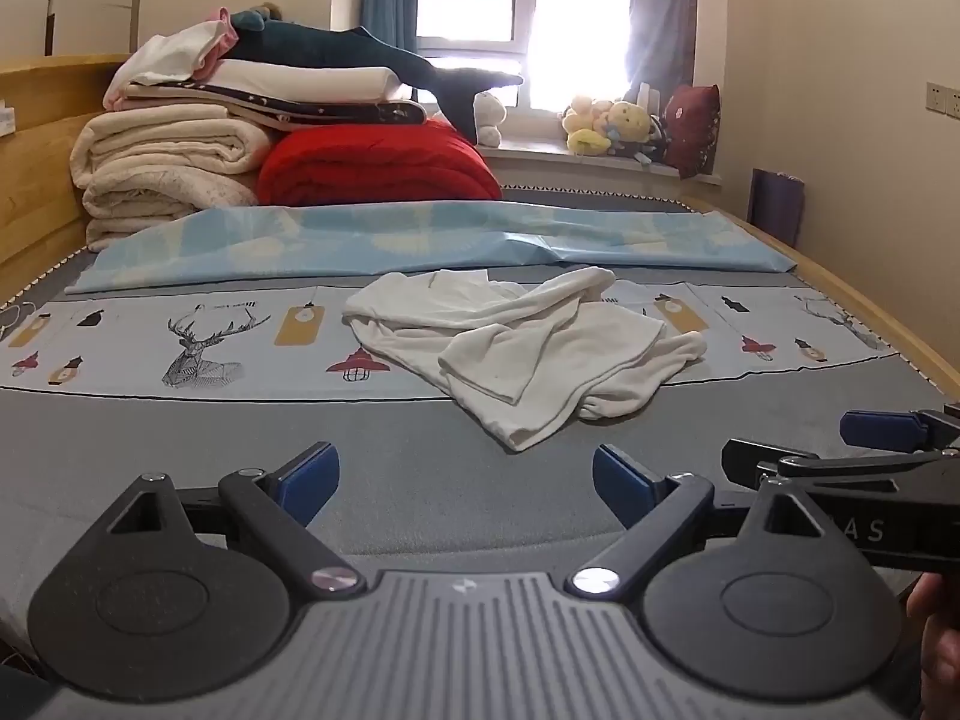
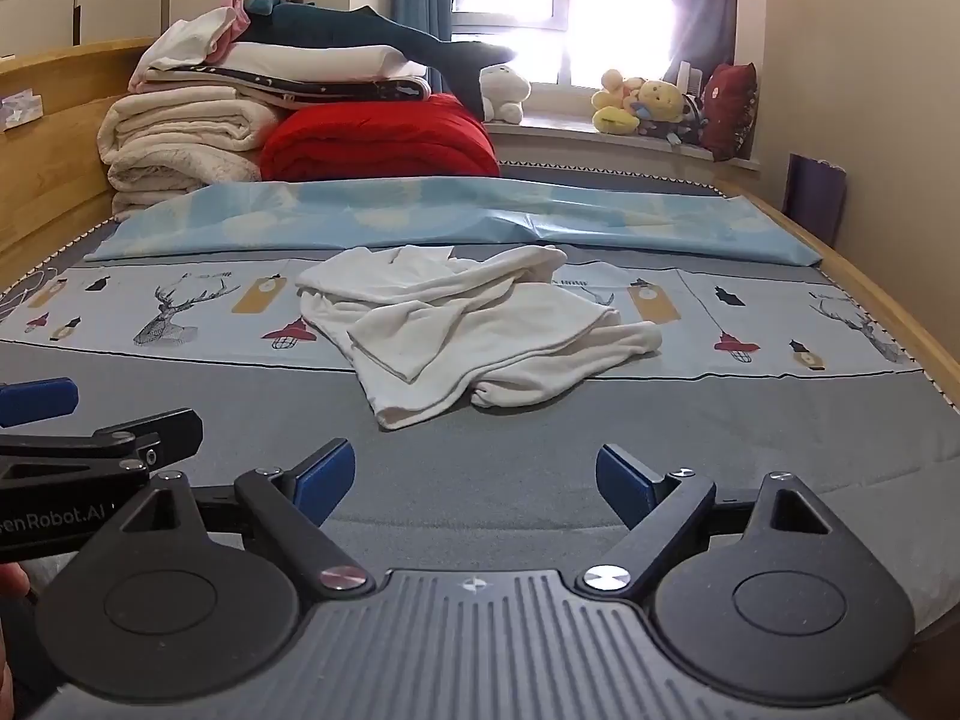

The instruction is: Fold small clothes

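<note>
— What have you got in front of you?

— A crumpled white garment (image 1: 522,348) lies on the bed (image 1: 420,480), partly on the printed sheet with deer and lanterns (image 1: 198,342) and partly on the grey mattress cover nearer me. It is bunched up, with folds lying over one another, and one flap reaches down toward me onto the grey.

— And your grippers?

— My left gripper (image 1: 465,477) hangs over the grey cover, short of the garment, tilted down toward the bed. Its blue pads (image 1: 309,474) stand wide apart with only bare mattress between them. My right gripper (image 2: 474,477) is the same: pads spread wide, nothing in them, the garment well ahead of the tips. Neither touches the cloth.

— How do the two sit against each other?

— Side by side and close. From the left wrist camera I see the right one's black finger and blue pad at the right edge; from the right wrist camera the left one shows at the left edge.

— What else is on the bed?

— Beyond the garment a light blue sheet (image 1: 420,240) lies across the bed. Behind it, by the wooden headboard (image 1: 36,138), cream blankets (image 1: 162,162) are stacked beside a folded red quilt (image 1: 378,162), with more folded bedding and a dark shark plush (image 1: 372,57) on top. Soft toys (image 1: 612,123) sit on the windowsill.
</note>
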Demonstrator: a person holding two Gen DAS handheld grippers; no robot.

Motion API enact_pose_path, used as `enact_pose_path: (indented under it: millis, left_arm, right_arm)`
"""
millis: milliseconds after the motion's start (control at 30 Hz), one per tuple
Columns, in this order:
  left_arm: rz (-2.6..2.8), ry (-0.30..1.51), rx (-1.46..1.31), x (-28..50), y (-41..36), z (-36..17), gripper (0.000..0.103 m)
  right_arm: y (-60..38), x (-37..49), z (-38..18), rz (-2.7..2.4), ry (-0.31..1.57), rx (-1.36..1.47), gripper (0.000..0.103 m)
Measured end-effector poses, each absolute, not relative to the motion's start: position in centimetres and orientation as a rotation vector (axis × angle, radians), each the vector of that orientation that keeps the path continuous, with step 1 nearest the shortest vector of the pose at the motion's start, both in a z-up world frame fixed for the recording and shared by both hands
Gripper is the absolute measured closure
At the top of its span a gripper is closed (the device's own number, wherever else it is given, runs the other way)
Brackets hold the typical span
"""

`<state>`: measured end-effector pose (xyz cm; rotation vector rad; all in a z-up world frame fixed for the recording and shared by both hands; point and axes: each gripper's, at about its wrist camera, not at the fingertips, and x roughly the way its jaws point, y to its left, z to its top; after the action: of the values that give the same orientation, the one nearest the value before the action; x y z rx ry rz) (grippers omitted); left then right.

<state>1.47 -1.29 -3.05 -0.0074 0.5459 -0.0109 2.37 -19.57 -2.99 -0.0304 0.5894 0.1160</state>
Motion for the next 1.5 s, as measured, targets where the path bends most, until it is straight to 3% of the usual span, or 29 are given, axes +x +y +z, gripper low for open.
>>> enact_pose_path:
  millis: [1433, 1500]
  left_arm:
    - [-0.017, 0.541, -0.007, 1.44, -1.31, -2.88, 0.009]
    - [-0.020, 0.537, 0.002, 1.38, -1.41, -2.83, 0.009]
  right_arm:
    - [-19.99, 2.76, -3.16, 0.117, 0.598, -0.019, 0.015]
    - [-20.10, 2.49, -2.80, 0.115, 0.563, -0.019, 0.018]
